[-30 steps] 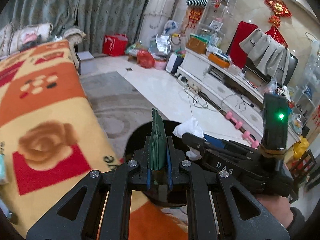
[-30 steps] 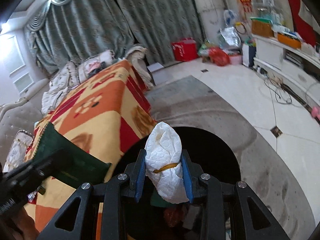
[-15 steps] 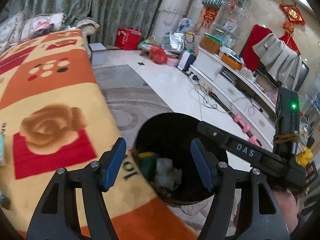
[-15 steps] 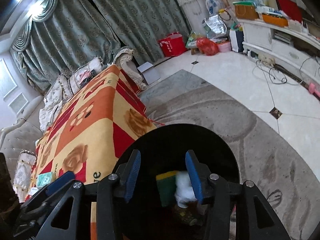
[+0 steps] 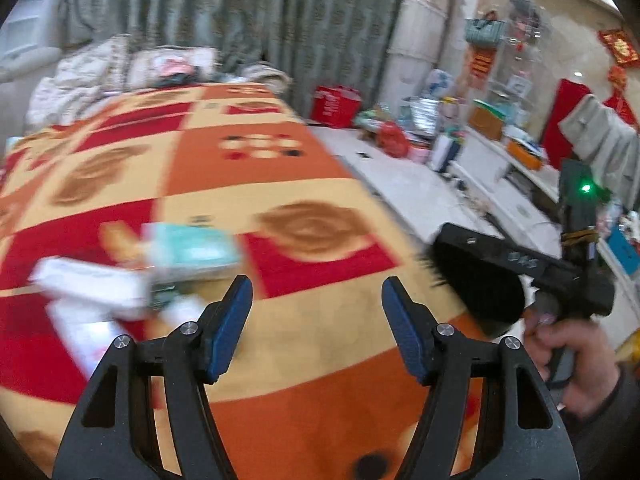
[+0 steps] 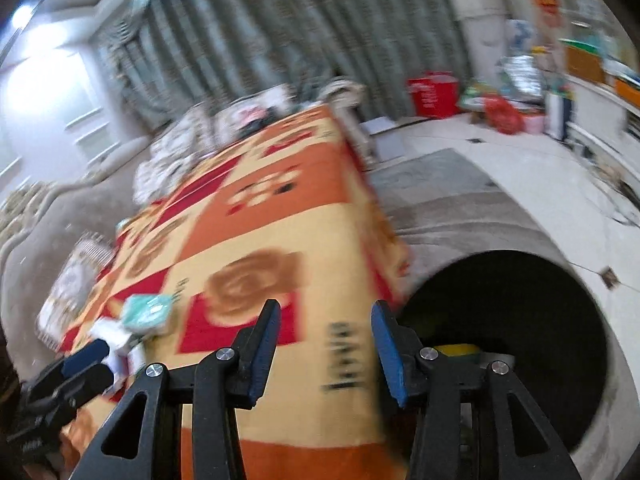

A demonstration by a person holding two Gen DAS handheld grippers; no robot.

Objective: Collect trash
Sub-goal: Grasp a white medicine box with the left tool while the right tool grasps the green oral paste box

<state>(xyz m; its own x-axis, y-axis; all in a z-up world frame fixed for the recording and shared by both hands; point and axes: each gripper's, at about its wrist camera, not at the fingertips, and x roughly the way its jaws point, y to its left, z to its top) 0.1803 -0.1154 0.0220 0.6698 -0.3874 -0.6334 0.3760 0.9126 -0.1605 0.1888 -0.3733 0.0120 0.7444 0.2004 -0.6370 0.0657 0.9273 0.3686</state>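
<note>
Both grippers are out over the blanket (image 5: 320,352), the orange, red and yellow one with rose patches, and both tilt downward toward it. The left gripper (image 5: 316,320) has its jaws spread wide with nothing between the blue pads (image 5: 228,328); only blanket shows in the gap. The right gripper (image 6: 324,348) stands with its jaws parted and empty too, less wide than the left; they have just been opening. Its right finger overlaps the edge of the bin (image 6: 520,320) in its own view.

From the left camera the right gripper sticks out at the right, level with the blanket's edge, and a hand (image 5: 572,364) is wrapped round its grip, fingers curled, sleeve at the wrist.

The bin is black and round, on the grey rug (image 6: 460,208) just beside the blanket's hanging edge. Something yellow (image 6: 456,350) shows inside it, low behind the right gripper's finger.

More trash lies on the blanket, left of both grippers: a teal packet (image 5: 192,248) and, just beside it, white wrappers (image 5: 92,292). All are too blurred to tell more. Neither gripper touches them.
</note>
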